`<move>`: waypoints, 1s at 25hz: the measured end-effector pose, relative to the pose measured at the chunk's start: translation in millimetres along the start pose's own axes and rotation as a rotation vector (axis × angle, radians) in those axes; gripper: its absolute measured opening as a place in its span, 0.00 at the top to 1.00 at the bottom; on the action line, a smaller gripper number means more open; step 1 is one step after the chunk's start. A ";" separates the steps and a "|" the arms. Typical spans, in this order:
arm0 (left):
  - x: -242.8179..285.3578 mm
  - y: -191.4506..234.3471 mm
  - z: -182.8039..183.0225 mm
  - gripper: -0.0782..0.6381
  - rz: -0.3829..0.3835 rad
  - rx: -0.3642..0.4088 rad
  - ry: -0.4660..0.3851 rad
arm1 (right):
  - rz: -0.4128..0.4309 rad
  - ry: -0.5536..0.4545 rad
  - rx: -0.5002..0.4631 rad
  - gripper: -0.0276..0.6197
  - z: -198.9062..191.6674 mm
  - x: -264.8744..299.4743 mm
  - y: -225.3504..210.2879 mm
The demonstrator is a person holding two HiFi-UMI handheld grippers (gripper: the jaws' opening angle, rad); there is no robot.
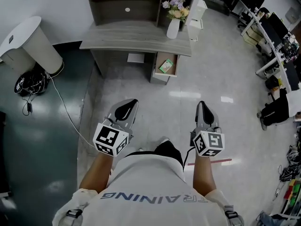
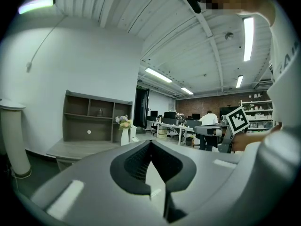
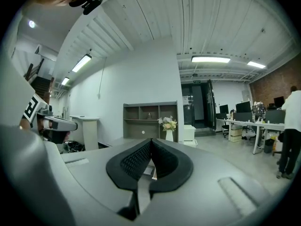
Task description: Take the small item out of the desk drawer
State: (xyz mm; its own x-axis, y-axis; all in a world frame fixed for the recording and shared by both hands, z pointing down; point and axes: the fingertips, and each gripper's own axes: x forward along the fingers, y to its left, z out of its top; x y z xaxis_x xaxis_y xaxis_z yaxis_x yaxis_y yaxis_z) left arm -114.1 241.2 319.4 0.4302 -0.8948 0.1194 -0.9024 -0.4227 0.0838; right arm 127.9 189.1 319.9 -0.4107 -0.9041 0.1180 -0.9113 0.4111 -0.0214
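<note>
Facing: a grey wooden desk (image 1: 131, 36) with a shelf unit at its back, seen steeply from above by a person standing well away from it.
Drawer: an open drawer (image 1: 161, 77) juts from under the desk's right end, toward the person.
Small item: a flat green and white packet (image 1: 165, 66) lies inside the drawer; its print is too small to read.
Left gripper: the left gripper (image 1: 134, 101) is held out low, fingertips pressed together with nothing between them, well apart from the drawer.
Right gripper: the right gripper (image 1: 202, 103) is level beside it, jaws closed and empty.
Desk edges: a white vase of flowers (image 1: 173, 28) stands near the right front corner, just above the drawer.
Open room: a wide stretch of pale glossy floor (image 1: 155, 105) lies between grippers and drawer.
Left side: a white round stand (image 1: 33, 44) and a trailing cable (image 1: 66, 109).
</note>
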 end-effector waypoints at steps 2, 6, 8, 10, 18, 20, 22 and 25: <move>6.5 9.0 -5.7 0.89 0.010 -0.013 0.017 | 0.015 0.027 0.003 0.93 -8.1 12.9 0.8; 29.4 25.6 -10.6 0.89 0.024 -0.024 0.037 | 0.025 0.051 0.017 0.93 -16.7 44.7 -12.6; 45.4 35.7 -12.8 0.89 0.032 -0.025 0.045 | 0.030 0.051 0.020 0.93 -19.4 66.2 -20.6; 65.0 46.4 -11.2 0.89 0.036 -0.025 0.053 | 0.037 0.049 0.023 0.93 -18.1 91.6 -28.5; 156.8 76.1 15.7 0.89 0.045 -0.023 0.056 | 0.058 0.086 0.048 0.93 -10.9 175.3 -76.1; 180.4 75.3 16.9 0.89 0.033 -0.022 0.064 | 0.047 0.085 0.059 0.93 -10.2 190.9 -95.8; 201.7 74.8 16.6 0.89 0.027 -0.020 0.074 | 0.041 0.086 0.071 0.93 -11.7 205.5 -113.5; 228.9 75.3 18.6 0.89 0.029 -0.004 0.086 | 0.048 0.089 0.096 0.93 -20.0 223.4 -133.1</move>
State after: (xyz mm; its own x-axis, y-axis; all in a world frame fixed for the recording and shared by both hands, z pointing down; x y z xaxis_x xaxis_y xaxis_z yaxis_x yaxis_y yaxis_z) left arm -84.0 1.8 334.6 0.4043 -0.8910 0.2064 -0.9146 -0.3957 0.0831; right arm 158.0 -65.3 368.9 -0.4533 -0.8682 0.2017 -0.8912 0.4364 -0.1239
